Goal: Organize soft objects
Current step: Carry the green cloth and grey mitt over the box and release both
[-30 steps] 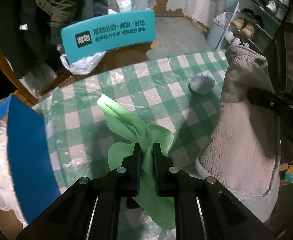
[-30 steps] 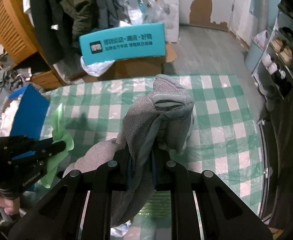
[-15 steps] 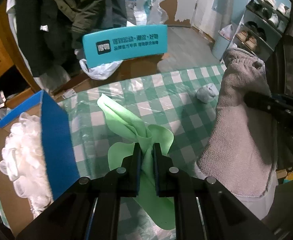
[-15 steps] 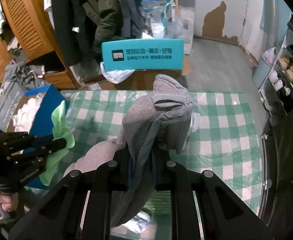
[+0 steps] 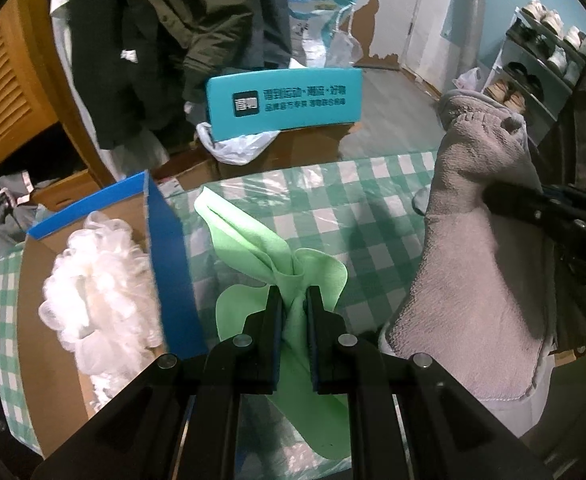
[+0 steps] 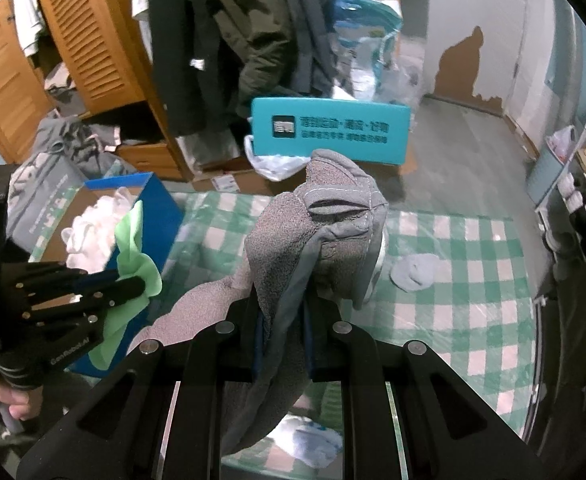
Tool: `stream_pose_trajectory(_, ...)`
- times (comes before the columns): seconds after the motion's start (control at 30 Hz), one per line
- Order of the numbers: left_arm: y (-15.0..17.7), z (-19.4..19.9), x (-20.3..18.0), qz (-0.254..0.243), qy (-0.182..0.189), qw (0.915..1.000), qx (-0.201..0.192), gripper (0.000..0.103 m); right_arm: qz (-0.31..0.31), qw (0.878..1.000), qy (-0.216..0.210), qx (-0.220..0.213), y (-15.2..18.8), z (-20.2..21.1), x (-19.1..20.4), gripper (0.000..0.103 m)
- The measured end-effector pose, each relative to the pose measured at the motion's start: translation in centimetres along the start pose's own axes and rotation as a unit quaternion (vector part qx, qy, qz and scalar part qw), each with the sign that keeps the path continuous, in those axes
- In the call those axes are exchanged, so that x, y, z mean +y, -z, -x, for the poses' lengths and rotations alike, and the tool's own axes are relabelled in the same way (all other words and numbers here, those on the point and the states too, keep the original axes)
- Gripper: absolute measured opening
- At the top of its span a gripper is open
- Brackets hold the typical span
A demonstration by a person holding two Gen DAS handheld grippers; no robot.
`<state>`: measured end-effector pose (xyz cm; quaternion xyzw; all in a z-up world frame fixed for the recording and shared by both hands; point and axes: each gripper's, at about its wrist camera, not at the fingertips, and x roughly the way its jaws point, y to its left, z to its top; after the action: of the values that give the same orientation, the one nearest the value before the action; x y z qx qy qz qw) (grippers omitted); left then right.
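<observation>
While both my grippers are clamped, the left gripper (image 5: pixel 293 312) has its fingers (image 5: pixel 273 320) pinching the bunched middle of the green cloth (image 5: pixel 253 248), which fans out past the tips and hangs below them. My right gripper (image 6: pixel 281 312) grips the grey towel (image 6: pixel 333 216), which drapes over its fingers. Beyond lie the checked surface (image 6: pixel 473 280), a blue-sided box (image 5: pixel 169 264) with white puffs (image 5: pixel 93 288), and a small grey bundle (image 6: pixel 415 272).
</observation>
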<state>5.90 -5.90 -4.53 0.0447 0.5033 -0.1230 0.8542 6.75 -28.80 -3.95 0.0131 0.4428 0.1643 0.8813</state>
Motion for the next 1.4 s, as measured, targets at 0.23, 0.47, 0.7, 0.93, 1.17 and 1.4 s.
stream_pose_trajectory(0.23, 0.7, 1.6, 2.4, 0.019, -0.014, 0.9997, -0.010, 0.011, 0.027, 0.999, -0.016, -0.002, -1.0, -0.3, 3.3, 0.014)
stream_pose_trajectory(0.47, 1.5, 2.9, 5.7, 0.047, -0.025, 0.9984, -0.018, 0.011, 0.054, 0.998, -0.028, 0.005, -1.5, -1.1, 6.4, 0.013)
stream_pose_trajectory(0.7, 2.5, 4.1, 8.8, 0.071, -0.034, 0.9965, -0.028, 0.011, 0.080, 0.996, -0.041, 0.009, -2.0, -1.7, 9.6, 0.014)
stream_pose_trajectory(0.93, 3.7, 4.9, 11.8, 0.097, -0.043, 0.9938, -0.034, 0.011, 0.108, 0.993, -0.052, 0.013, -2.6, -2.6, 13.2, 0.014)
stream_pose_trajectory(1.17, 5.1, 4.6, 15.0, 0.123, -0.062, 0.9901, -0.028, 0.011, 0.134, 0.989, -0.056, 0.016, -3.0, -3.8, 16.6, 0.014)
stream_pose_trajectory(1.4, 6.5, 4.1, 17.9, 0.148, -0.069, 0.9865, -0.019, 0.011, 0.161, 0.985, -0.062, 0.023, -3.4, -5.5, 20.2, 0.014)
